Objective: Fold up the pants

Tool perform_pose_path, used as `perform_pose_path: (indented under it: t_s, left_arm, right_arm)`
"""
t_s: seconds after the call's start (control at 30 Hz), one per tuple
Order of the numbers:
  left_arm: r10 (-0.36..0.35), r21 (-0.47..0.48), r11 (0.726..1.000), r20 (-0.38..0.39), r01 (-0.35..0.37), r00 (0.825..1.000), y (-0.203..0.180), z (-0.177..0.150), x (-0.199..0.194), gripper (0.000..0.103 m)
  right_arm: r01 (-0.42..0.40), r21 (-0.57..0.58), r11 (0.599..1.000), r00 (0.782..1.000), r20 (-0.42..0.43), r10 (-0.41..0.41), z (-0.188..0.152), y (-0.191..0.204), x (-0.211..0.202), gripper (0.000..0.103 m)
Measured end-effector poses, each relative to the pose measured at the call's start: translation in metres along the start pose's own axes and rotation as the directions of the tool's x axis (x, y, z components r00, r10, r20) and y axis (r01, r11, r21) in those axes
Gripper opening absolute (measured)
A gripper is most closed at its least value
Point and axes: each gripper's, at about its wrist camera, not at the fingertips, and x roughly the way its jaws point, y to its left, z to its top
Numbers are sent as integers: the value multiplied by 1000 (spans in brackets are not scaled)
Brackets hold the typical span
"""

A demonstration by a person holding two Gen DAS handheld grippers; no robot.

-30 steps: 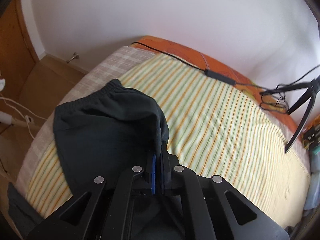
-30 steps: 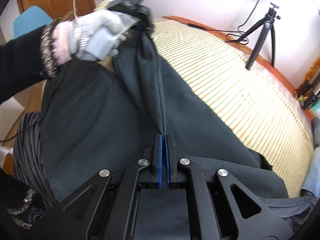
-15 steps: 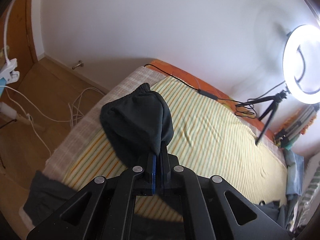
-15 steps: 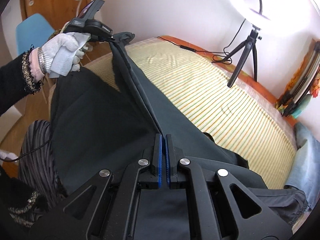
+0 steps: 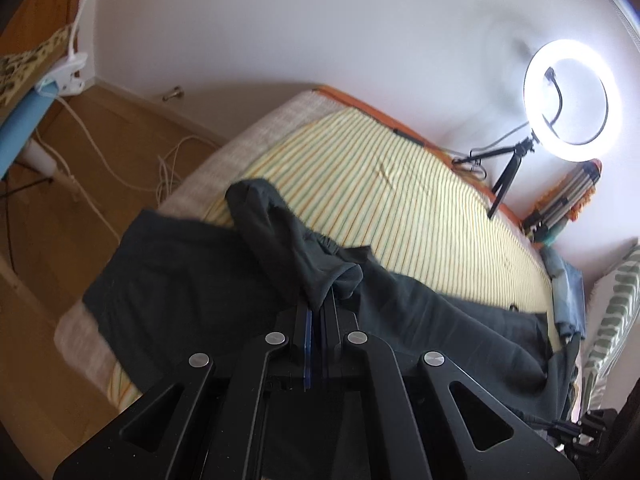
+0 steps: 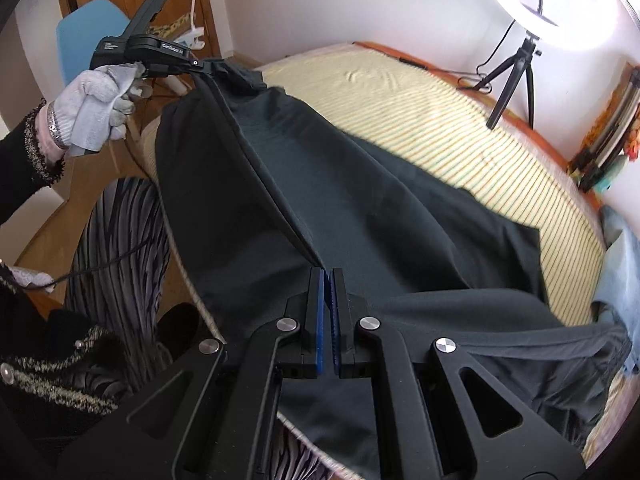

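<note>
The pants (image 6: 360,208) are dark, blackish-green, spread from upper left to lower right of the right wrist frame. A taut fold ridge runs diagonally down their middle. In the left wrist view a bunched part, probably the elastic waistband, rises at centre.

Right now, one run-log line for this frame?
task: fold pants | left gripper: shut on pants | right gripper: shut on pants | pants: edge taut between grippers, rest on striped bed
</note>
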Motion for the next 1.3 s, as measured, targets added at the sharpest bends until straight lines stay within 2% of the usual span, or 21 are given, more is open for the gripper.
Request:
perform_pose_path:
  t_s: [0.17, 0.3, 0.37, 0.43, 0.53, 0.67, 0.8, 0.87, 0.93, 1.0, 1.1, 1.13, 1.2, 1.3]
  left_arm:
    - [-14, 1, 1000, -76, 14, 997, 19, -25, -2, 2]
    - [-16, 50, 999, -116, 22, 993, 24, -35, -7, 4]
    - [12, 81, 997, -105, -3, 994, 28, -39, -15, 14]
    - [19, 97, 995, -85, -11, 996, 29, -37, -22, 30]
    - [50, 135, 990, -68, -41, 996, 28, -32, -27, 43]
    - [107, 281, 956, -63, -85, 992, 4, -22, -12, 44]
    - [124, 389, 919, -119, -69, 985, -21, -18, 22, 44]
    - [157, 428, 900, -135, -86, 978, -29, -19, 41, 44]
    - [215, 458, 879, -132, -133, 968, -30, -19, 57, 44]
    - [242, 434, 887, -137, -162, 960, -23, -17, 70, 44]
    - [205, 363, 921, -134, -145, 969, -8, -11, 73, 41]
    - [198, 350, 926, -123, -144, 973, -3, -9, 71, 27]
    - [169, 312, 942, -119, -125, 978, 5, -6, 67, 8]
    - [68, 172, 984, -120, -46, 990, 27, 4, 53, 4]
  right_arm:
    - [-34, 20, 999, 998, -48, 35, -20, 7, 12, 4]
    - [-38, 31, 999, 995, -86, 41, -29, 8, 27, 4]
    - [-34, 35, 999, 995, -96, 37, -32, 9, 31, 4]
    - [-36, 42, 998, 994, -104, 41, -32, 7, 35, 4]
    - [-33, 42, 999, 992, -118, 37, -33, 7, 39, 4]
    - [-29, 40, 999, 991, -127, 34, -31, 10, 40, 4]
    - [-22, 50, 998, 993, -115, 28, -29, 10, 38, 4]
    - [-18, 53, 998, 994, -110, 24, -28, 11, 36, 4]
    - [-15, 54, 998, 994, -108, 21, -27, 11, 35, 4]
    - [-14, 53, 998, 994, -107, 19, -27, 11, 34, 4]
    - [-10, 55, 998, 995, -102, 16, -25, 11, 32, 4]
    - [-9, 57, 998, 995, -99, 15, -24, 11, 32, 4]
    - [-5, 59, 998, 996, -94, 10, -23, 10, 31, 4]
    - [2, 60, 998, 997, -83, 3, -19, 9, 29, 4]
